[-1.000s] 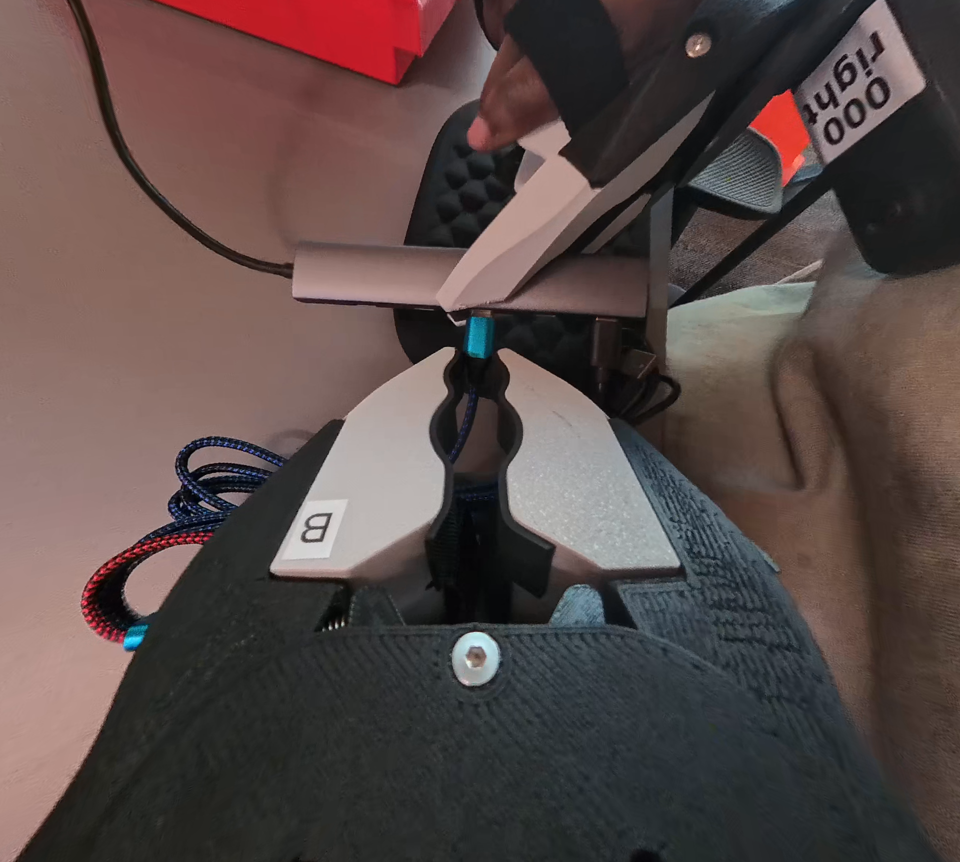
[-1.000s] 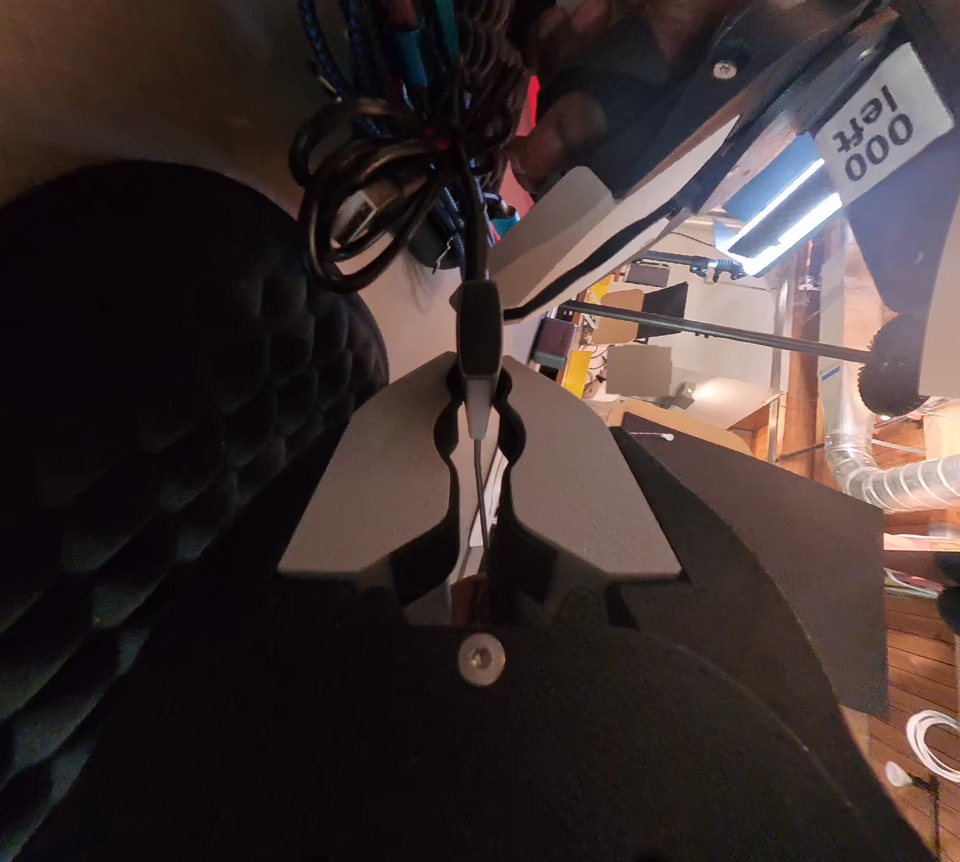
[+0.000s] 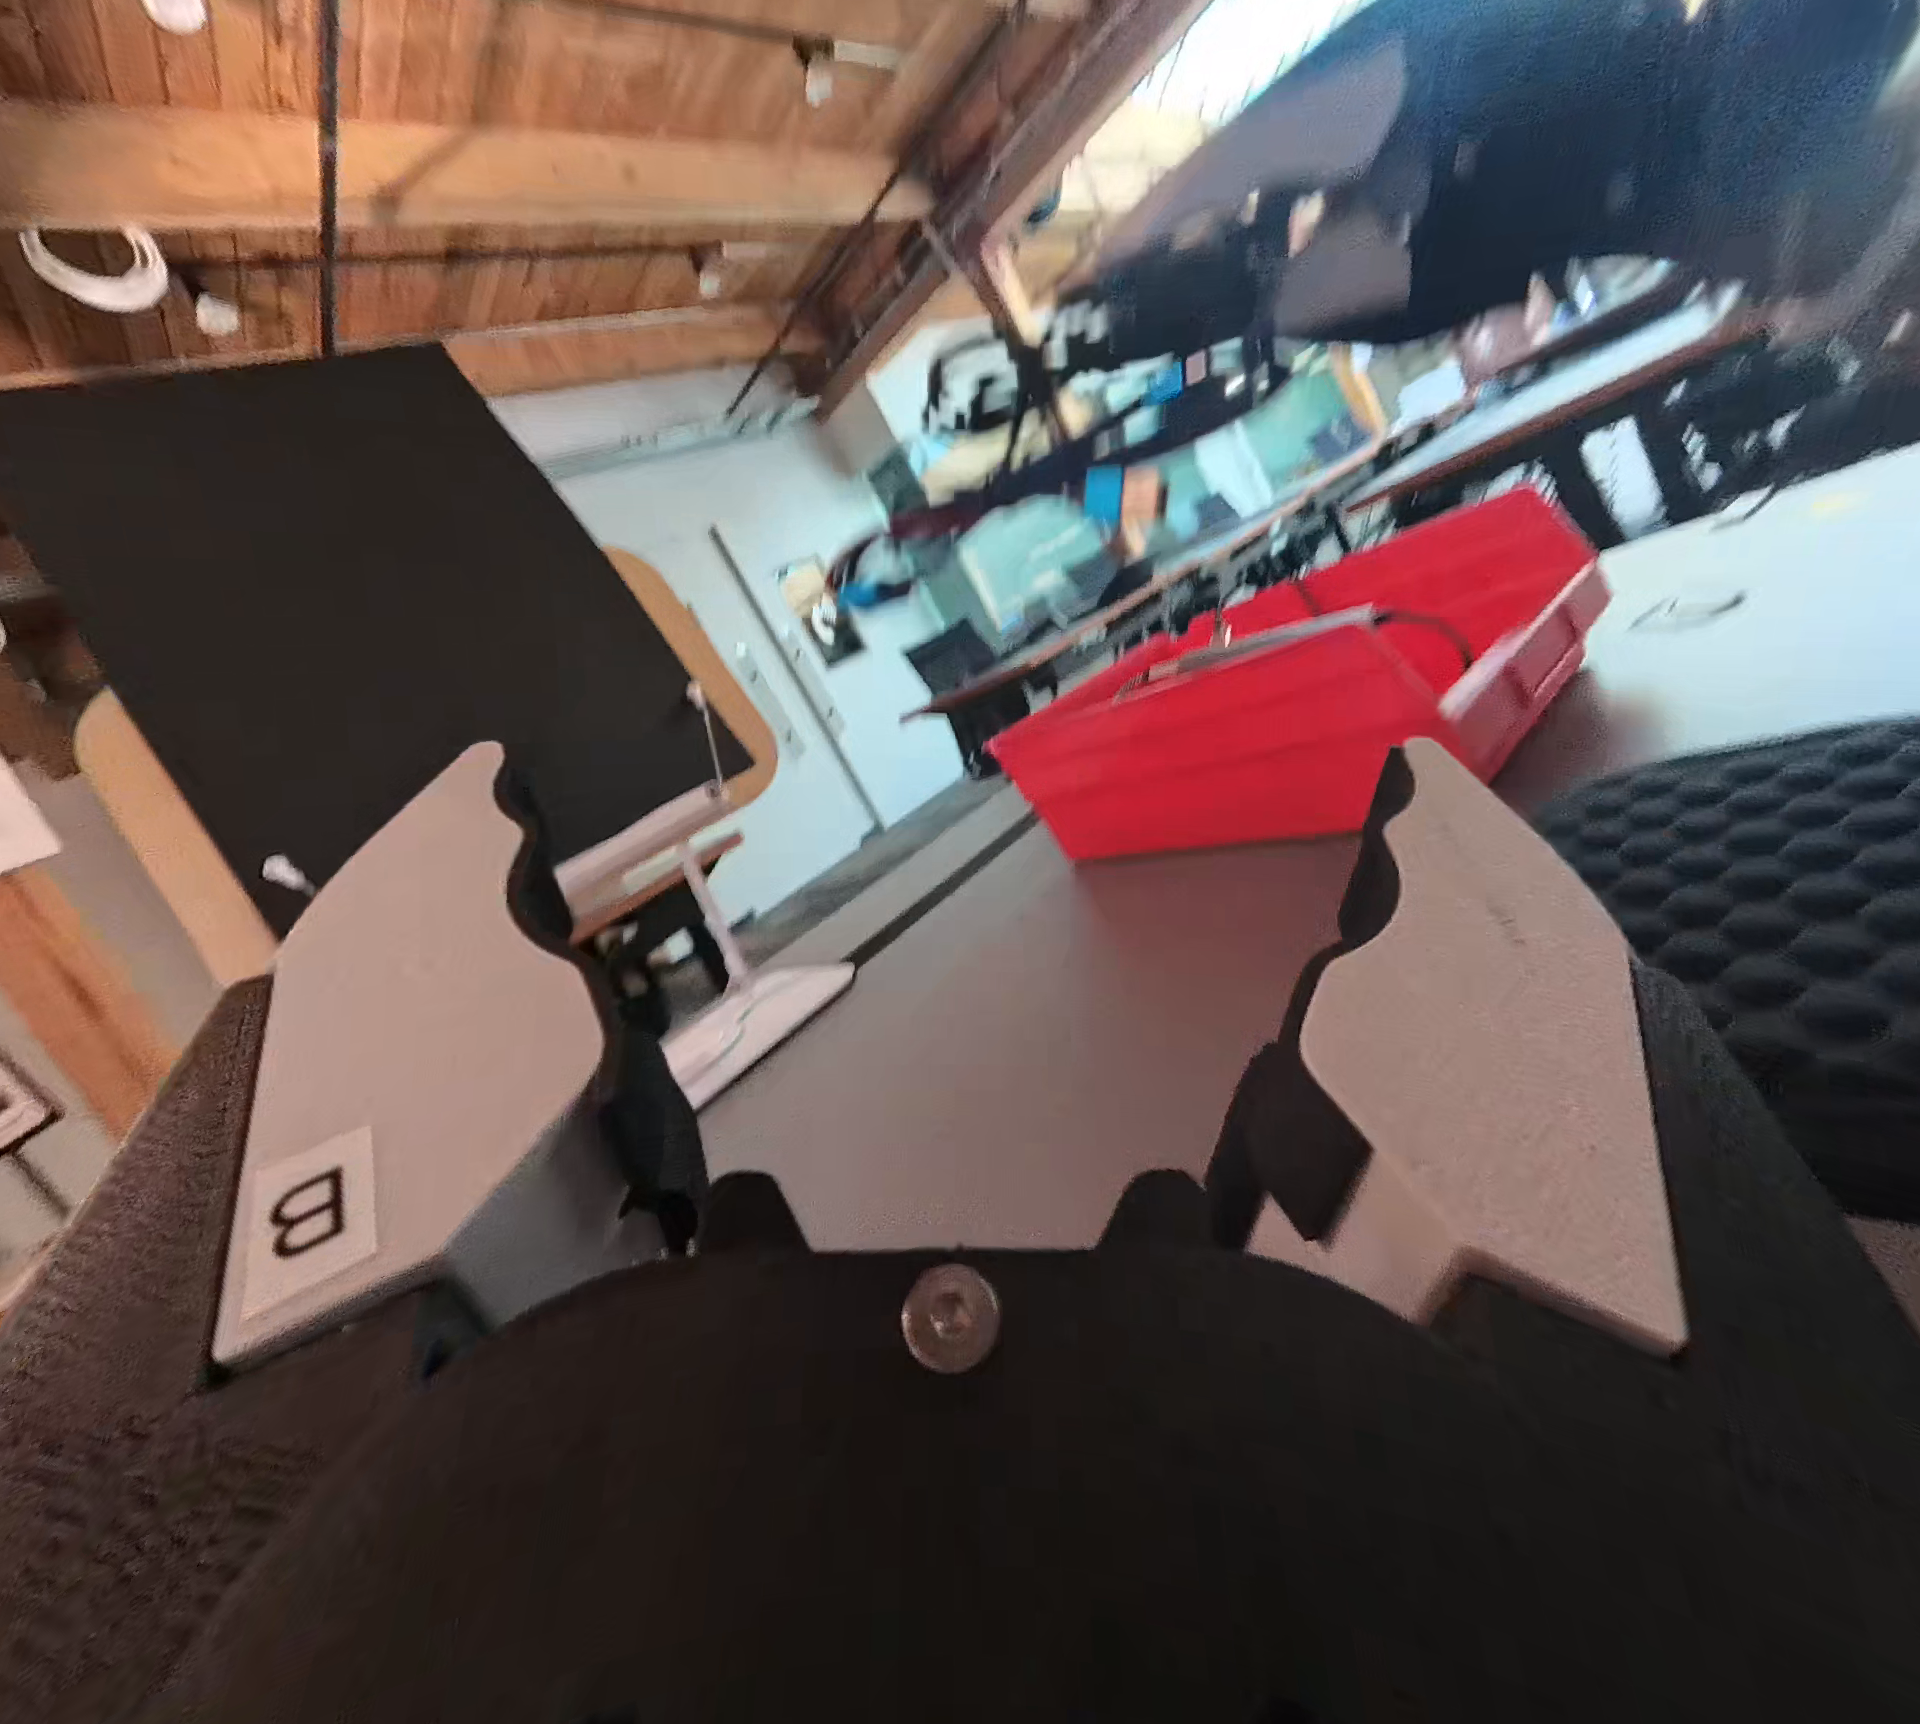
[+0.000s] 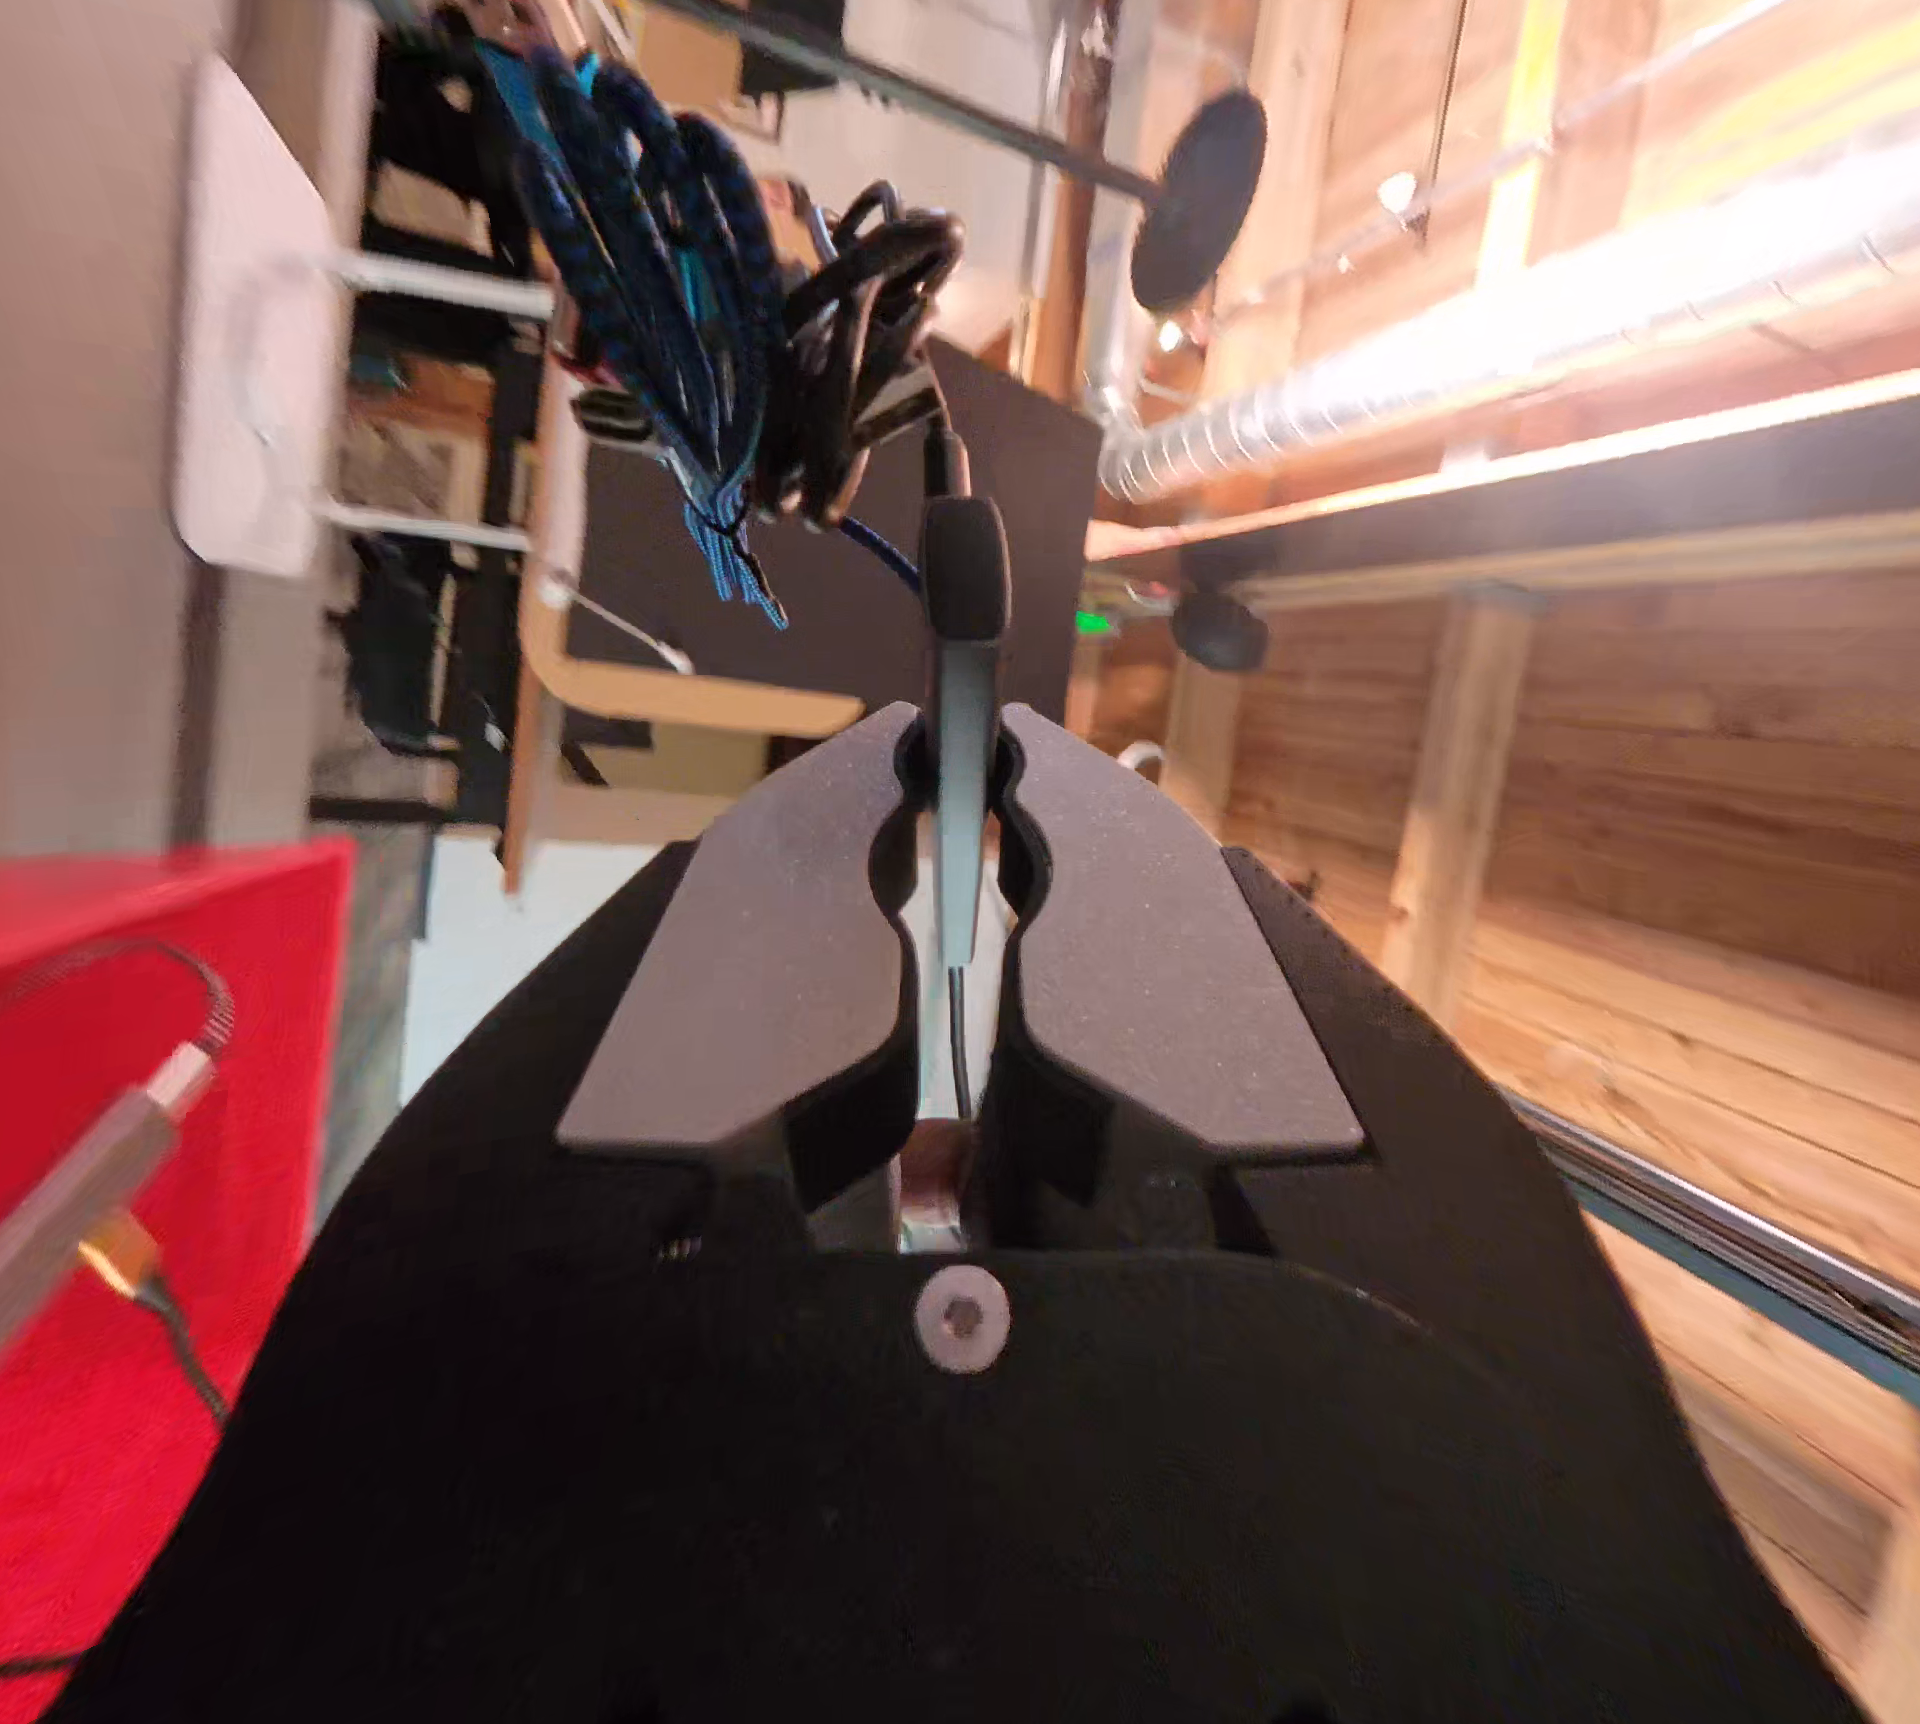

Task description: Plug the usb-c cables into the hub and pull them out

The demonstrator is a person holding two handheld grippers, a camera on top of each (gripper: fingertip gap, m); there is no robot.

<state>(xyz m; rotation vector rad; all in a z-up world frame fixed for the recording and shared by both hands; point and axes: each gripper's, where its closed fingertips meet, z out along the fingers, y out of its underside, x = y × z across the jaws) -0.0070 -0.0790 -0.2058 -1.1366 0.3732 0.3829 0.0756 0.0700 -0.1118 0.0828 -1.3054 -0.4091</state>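
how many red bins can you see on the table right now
1. The red bin sits on the dark table ahead of the open left gripper; the right wrist view shows it at lower left. Others may be out of frame.

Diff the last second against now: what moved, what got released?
The left gripper let go of the blue cable plug, opened wide and swung up and away from the hub; it now faces the room over the red bin. The right gripper lifted the hub, cables dangling from it. Right grip unchanged.

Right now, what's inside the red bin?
Over the red bin's rim in the left wrist view, a grey hub-like block and a dark cable show. The walls hide anything deeper.
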